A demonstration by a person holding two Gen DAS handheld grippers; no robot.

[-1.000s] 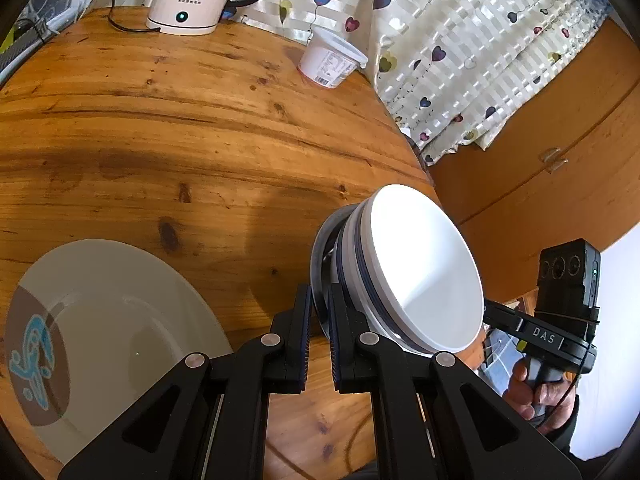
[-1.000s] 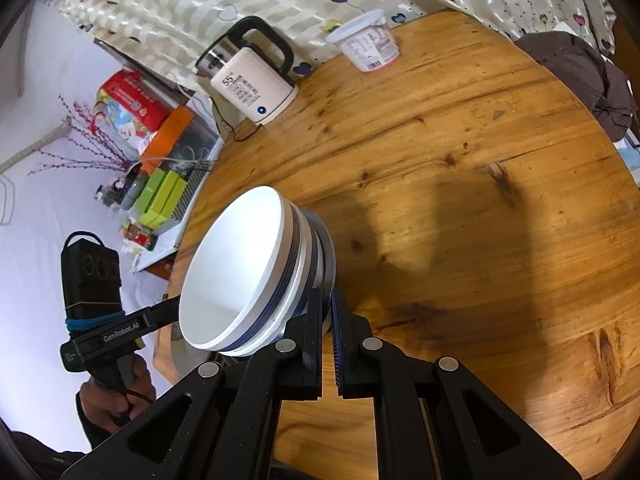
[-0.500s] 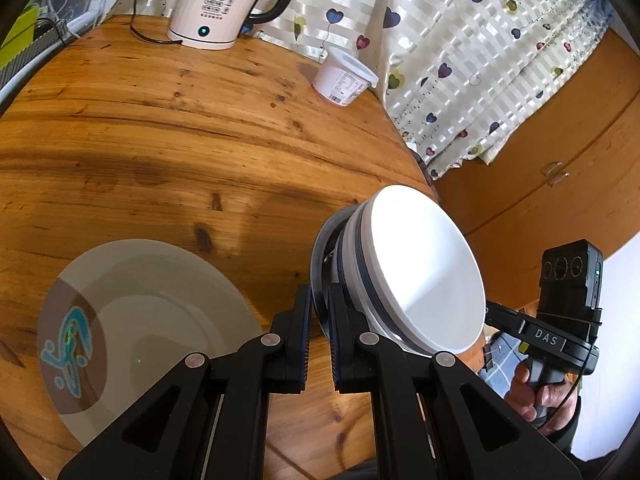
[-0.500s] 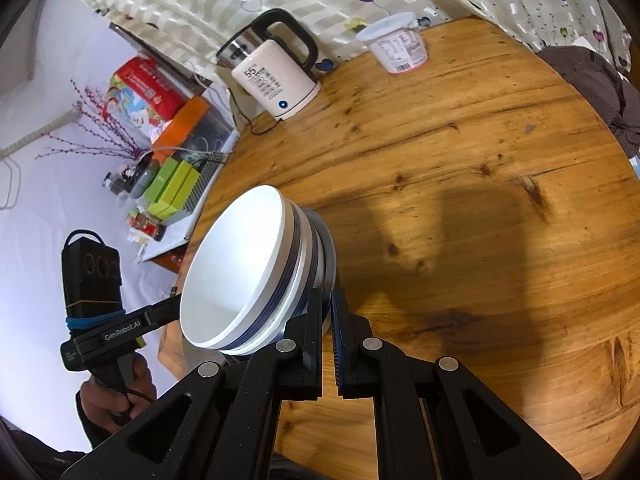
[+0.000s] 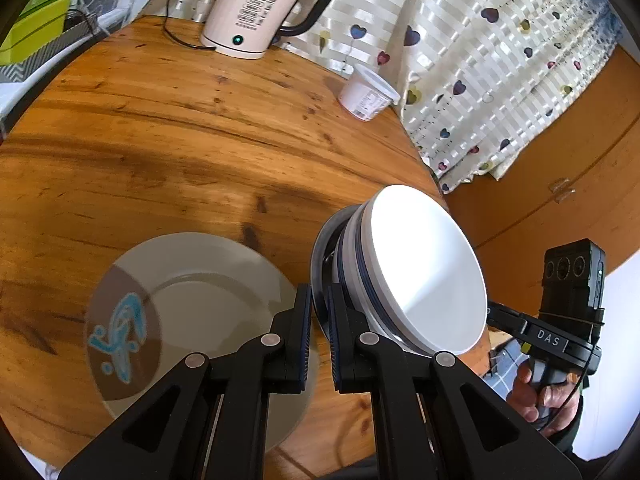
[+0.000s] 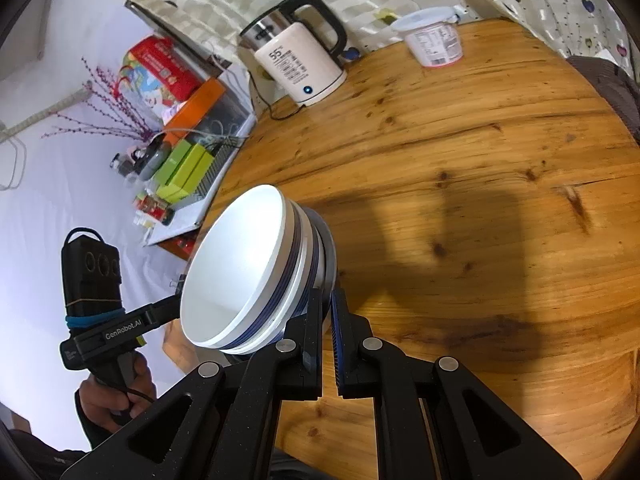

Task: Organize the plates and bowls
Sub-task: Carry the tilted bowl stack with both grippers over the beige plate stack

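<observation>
Bowls: a stack of white bowls with dark blue rim bands is being held tipped on edge above the table, between the two grippers; the glossy hollow is facing right in the left wrist view and left in the right wrist view.
Left gripper: the left gripper is being kept clenched on the thin rim of a shallow grey dish under the stack; black matte fingers, ribbed blue pads.
Right gripper: the right gripper is being kept clenched on the opposite rim of the same stack.
Plate: a round pale grey plate with a brown patch and a blue figure is lying flat on the table, just left of the left gripper and partly covered by it.
Table: the round table of knotty varnished wood is being left bare across its middle; its curved edge is running close behind the stack.
Kettle: a cream kettle with a black handle is standing at the far edge, corded.
Tub: a white lidded tub is sitting near the far rim, beside the curtain with hearts.
Hands: each handle is being gripped by a hand, off the table's edge.
</observation>
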